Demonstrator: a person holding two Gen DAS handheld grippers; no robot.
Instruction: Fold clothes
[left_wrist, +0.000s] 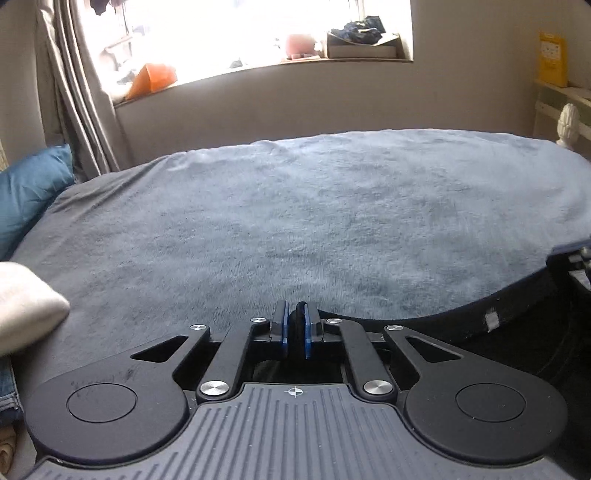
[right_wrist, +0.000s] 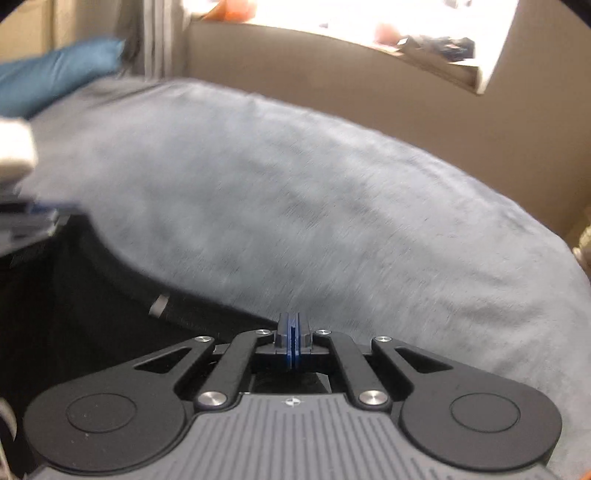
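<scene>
White folded item (left_wrist: 26, 302): lies at the far left on the bed, clear of both tools; looks like soft cloth, identity uncertain.
Denim (left_wrist: 8, 384): a strip shows at the lower-left edge, mostly out of frame.
Blue pillow (left_wrist: 33, 184): at the left, near the curtain (left_wrist: 79, 92).
Left gripper (left_wrist: 295, 326): pads drawn in with a dark fold of fabric pinched between them; gripping the garment edge.
Grey fleece blanket (left_wrist: 314, 221): covers the bed; a plush working surface likely to drag on cloth.
Black garment (left_wrist: 517, 306): hangs between the two tools along the near edge of the bed, with a small white tag (left_wrist: 491, 320) on its hem.
Right gripper (right_wrist: 293, 341): pads pressed together; a thin layer may be caught, but the blurred view does not settle it.
Handling, judged: light, limp, non-fragile; sags wherever unsupported and may slip from a shallow pinch.
Hold points, judged: hem or seam corners, spaced wide, edge kept taut.
</scene>
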